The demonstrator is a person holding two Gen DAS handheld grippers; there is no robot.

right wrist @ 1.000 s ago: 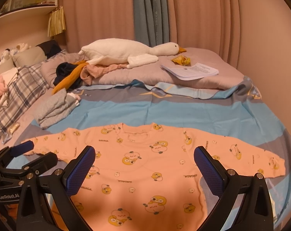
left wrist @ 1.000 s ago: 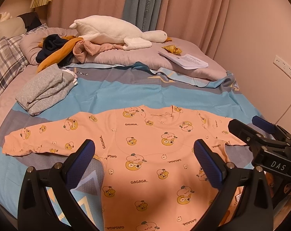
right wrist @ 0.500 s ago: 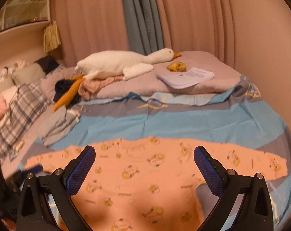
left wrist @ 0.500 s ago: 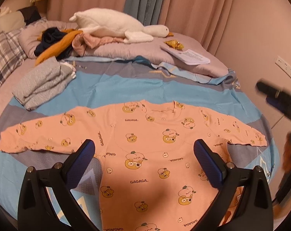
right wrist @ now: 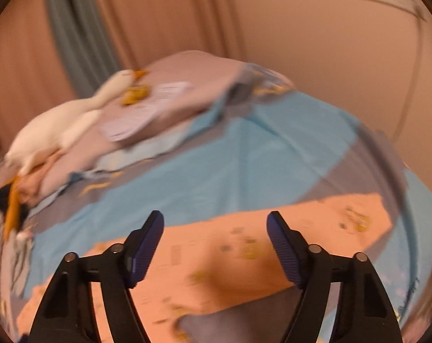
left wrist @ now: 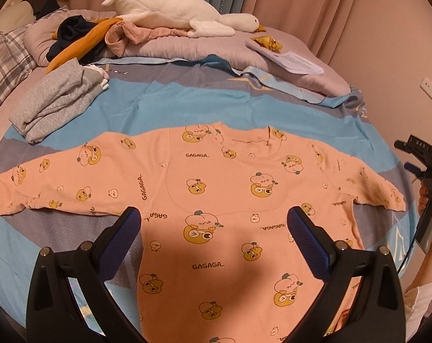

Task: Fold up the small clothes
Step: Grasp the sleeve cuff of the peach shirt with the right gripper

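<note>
**Right gripper swings out to the sleeve**

Bedding in blue and grey stripes [left wrist: 221, 100] carries the whole job, with pink curtains and a wall behind it. Over it, the left gripper [left wrist: 214, 225] hangs with its jaws wide apart and nothing between them; just ahead and below lies the peach printed top [left wrist: 216, 188], spread flat, face up, both sleeves stretched out to the sides.

A second ago the right gripper [right wrist: 214, 243] sat close beside the left one, looking across the body of the top. Now it is well off to the side, over the right sleeve [right wrist: 330, 223], tilted, its picture smeared by motion. Its jaws are closing but the pads press on nothing yet; the sleeve lies under them, not between them. My reading: the first fold starts with this sleeve, and the grasp is about to be made.

From the left wrist the whole garment shows, plus the right gripper's body and the person's hand [left wrist: 427, 197] at the far right edge, beyond the cuff. Beyond the top sit a folded grey garment [left wrist: 55, 100], a white plush goose [left wrist: 173, 8] and some papers [left wrist: 296, 61]. The right wrist view shows only the sleeve end, blurred.
</note>
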